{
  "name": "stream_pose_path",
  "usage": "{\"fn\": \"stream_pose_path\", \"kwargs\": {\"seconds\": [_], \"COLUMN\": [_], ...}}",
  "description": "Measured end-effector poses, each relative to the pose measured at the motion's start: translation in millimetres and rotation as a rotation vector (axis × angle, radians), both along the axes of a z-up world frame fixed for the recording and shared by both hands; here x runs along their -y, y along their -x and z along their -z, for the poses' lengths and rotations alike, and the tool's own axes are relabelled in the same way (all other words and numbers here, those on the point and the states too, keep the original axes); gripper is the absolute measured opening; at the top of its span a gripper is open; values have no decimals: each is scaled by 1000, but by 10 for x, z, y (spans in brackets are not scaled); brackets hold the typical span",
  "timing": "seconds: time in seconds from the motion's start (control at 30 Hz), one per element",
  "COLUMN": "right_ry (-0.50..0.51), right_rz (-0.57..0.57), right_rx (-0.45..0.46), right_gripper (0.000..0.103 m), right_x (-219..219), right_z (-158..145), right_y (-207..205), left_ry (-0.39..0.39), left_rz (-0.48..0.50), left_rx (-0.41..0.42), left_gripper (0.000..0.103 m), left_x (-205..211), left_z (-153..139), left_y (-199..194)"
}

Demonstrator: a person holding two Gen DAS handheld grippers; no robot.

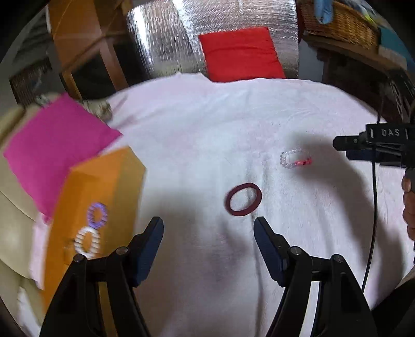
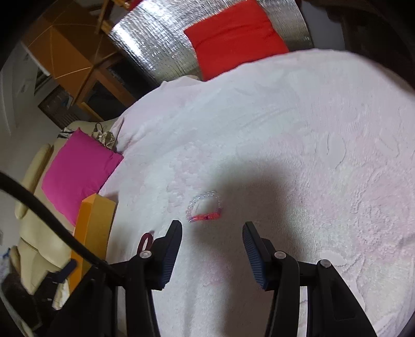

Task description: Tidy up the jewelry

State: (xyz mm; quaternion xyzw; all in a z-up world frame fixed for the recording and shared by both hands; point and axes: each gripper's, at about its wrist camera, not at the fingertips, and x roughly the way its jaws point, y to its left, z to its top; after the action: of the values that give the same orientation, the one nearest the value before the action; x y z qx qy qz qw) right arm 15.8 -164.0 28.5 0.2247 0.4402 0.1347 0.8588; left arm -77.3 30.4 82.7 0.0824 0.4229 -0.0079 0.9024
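A dark red ring bangle (image 1: 243,199) lies on the white towel (image 1: 197,145), just ahead of my open, empty left gripper (image 1: 208,226). A clear beaded bracelet with a pink-red part (image 1: 295,157) lies farther right. An orange box (image 1: 98,207) at the left holds a purple bracelet (image 1: 97,215) and a white beaded bracelet (image 1: 87,242). In the right wrist view my open, empty right gripper (image 2: 212,229) hovers just short of the clear bracelet (image 2: 205,207). The red bangle (image 2: 145,241) peeks out beside its left finger. The orange box (image 2: 90,228) stands at the left.
A magenta cushion (image 1: 57,147) lies behind the box on a cream sofa (image 2: 33,207). A red cushion (image 1: 240,53) leans on silver foil (image 1: 166,39) at the back. A wicker basket (image 1: 342,23) sits far right. A black cable (image 1: 373,207) hangs at the right.
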Motion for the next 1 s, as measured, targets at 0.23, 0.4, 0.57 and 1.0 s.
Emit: {"fn": "stream_pose_path", "kwargs": {"seconds": [0.23, 0.4, 0.57, 1.0], "right_ry": [-87, -22, 190, 364], "right_rz": [13, 3, 43, 59], "right_rx": [-69, -77, -33, 11], "right_gripper": [52, 52, 40, 9], "right_x": [8, -224, -470, -563], "right_z": [190, 259, 272, 329], "right_y": [-283, -447, -523, -502], "left_ry": [153, 190, 214, 299], "left_rz": [4, 51, 65, 199], "left_rx": [-55, -60, -88, -140], "left_gripper": [73, 73, 73, 28], "left_x": [-103, -61, -51, 231], "left_z": [335, 381, 423, 471], "left_y": [-205, -311, -450, -563]}}
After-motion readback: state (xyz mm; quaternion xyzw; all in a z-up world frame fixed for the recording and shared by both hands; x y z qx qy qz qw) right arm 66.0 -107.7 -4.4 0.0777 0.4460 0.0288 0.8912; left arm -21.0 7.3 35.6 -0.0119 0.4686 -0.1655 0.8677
